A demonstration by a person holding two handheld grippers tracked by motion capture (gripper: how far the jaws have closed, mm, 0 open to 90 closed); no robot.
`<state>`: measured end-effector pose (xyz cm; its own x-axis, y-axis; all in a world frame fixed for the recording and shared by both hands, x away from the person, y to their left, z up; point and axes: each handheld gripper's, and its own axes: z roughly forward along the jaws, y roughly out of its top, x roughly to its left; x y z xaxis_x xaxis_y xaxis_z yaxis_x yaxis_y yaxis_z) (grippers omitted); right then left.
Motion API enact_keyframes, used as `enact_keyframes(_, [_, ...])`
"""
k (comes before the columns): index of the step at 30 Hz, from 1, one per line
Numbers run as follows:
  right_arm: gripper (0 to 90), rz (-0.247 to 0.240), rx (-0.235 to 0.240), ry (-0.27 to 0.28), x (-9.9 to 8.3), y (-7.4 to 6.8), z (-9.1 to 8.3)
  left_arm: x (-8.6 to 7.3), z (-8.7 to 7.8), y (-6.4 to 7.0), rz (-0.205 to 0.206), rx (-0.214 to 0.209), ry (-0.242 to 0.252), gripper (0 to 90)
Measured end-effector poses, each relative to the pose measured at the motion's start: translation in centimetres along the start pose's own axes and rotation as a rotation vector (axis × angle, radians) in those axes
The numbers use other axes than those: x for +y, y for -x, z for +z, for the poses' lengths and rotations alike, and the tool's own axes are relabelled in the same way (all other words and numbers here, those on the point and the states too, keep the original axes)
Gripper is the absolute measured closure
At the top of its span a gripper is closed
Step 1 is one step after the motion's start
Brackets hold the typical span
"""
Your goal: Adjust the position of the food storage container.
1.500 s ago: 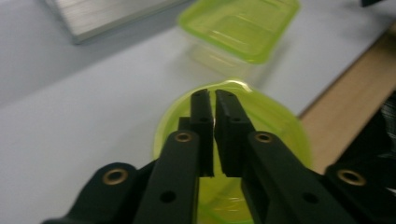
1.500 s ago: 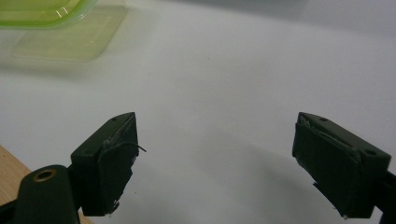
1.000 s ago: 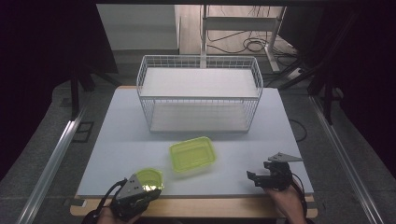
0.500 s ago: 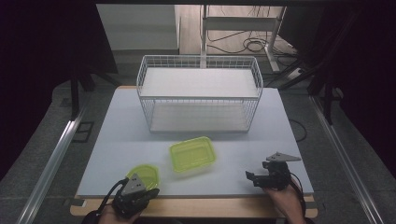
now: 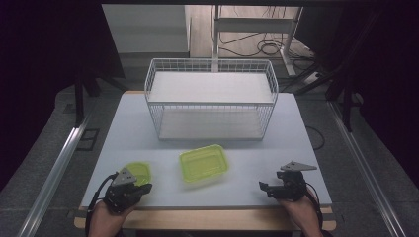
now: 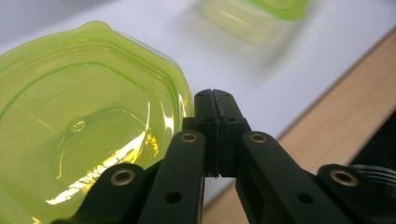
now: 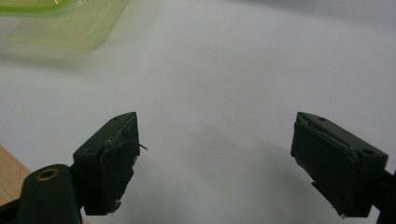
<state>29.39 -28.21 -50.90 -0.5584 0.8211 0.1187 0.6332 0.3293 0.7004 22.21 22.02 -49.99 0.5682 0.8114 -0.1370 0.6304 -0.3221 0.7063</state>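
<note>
A see-through yellow-green lid (image 5: 138,172) with a ridged, many-sided rim hangs low over the table's front left. My left gripper (image 5: 144,188) is shut at its near edge. In the left gripper view the lid (image 6: 88,121) is close on the left, and its rim meets the closed jaws of the left gripper (image 6: 214,95). A rectangular yellow-green container (image 5: 203,164) lies open side up at the table's front centre, also in the left gripper view (image 6: 252,16). My right gripper (image 5: 267,188) rests open at the front right, its fingers (image 7: 112,154) wide apart over bare table.
A white wire basket (image 5: 211,101) with a solid shelf stands at the back centre of the white table (image 5: 306,148). The table's wooden front edge (image 5: 207,217) runs just below both hands. A corner of the green container (image 7: 60,23) lies ahead and left of the right gripper.
My left gripper and the lid have moved together to the left and slightly lower. The right gripper has hardly moved and stays open.
</note>
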Motion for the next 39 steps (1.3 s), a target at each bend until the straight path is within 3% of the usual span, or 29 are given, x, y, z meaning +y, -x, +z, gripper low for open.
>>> enact_keyframes(7, [15.6, -0.004, 0.000, -0.003, 0.0, 0.0, 0.1, 0.3, -0.2, -3.2, -0.043, 0.032, 0.006, 90.0])
enact_keyframes(13, [16.2, 0.000, 0.003, -0.002, 0.0, 0.0, 0.1, 0.1, -0.2, -3.9, -0.067, 0.027, 0.017, 90.0])
enact_keyframes(18, [19.5, 0.004, 0.008, 0.005, 0.1, -0.1, 0.0, 0.6, -0.5, -2.8, -0.057, 0.032, 0.046, 90.0])
enact_keyframes(21, [28.2, 0.004, 0.034, 0.029, 0.5, -0.5, -0.3, 1.4, -0.4, -1.6, -0.027, 0.016, 0.074, 89.9])
enact_keyframes(22, [30.6, 0.000, 0.039, 0.033, 0.6, -0.6, -0.3, 1.9, 0.0, -0.9, -0.016, 0.000, 0.085, 89.9])
enact_keyframes(26, [39.4, -0.008, 0.055, 0.039, 1.3, -1.0, -0.3, 2.7, 1.0, 0.0, 0.001, -0.016, 0.088, 89.9])
enact_keyframes(28, [49.0, -0.023, 0.088, 0.043, 2.1, -1.4, -0.1, 3.2, 1.7, 0.5, 0.005, -0.022, 0.086, 89.9])
enact_keyframes(30, [52.9, -0.048, 0.107, 0.047, 2.7, -1.8, 0.0, 3.9, 2.8, 1.1, 0.018, -0.032, 0.081, 89.9])
enact_keyframes(37, [55.3, -0.078, 0.136, 0.024, 3.6, -2.4, 0.9, 4.7, 4.4, 1.9, 0.036, -0.043, 0.076, 89.1])
enact_keyframes(39, [53.1, -0.085, 0.138, 0.027, 3.8, -2.4, 1.2, 4.5, 4.6, 2.0, 0.041, -0.030, 0.072, 84.8])
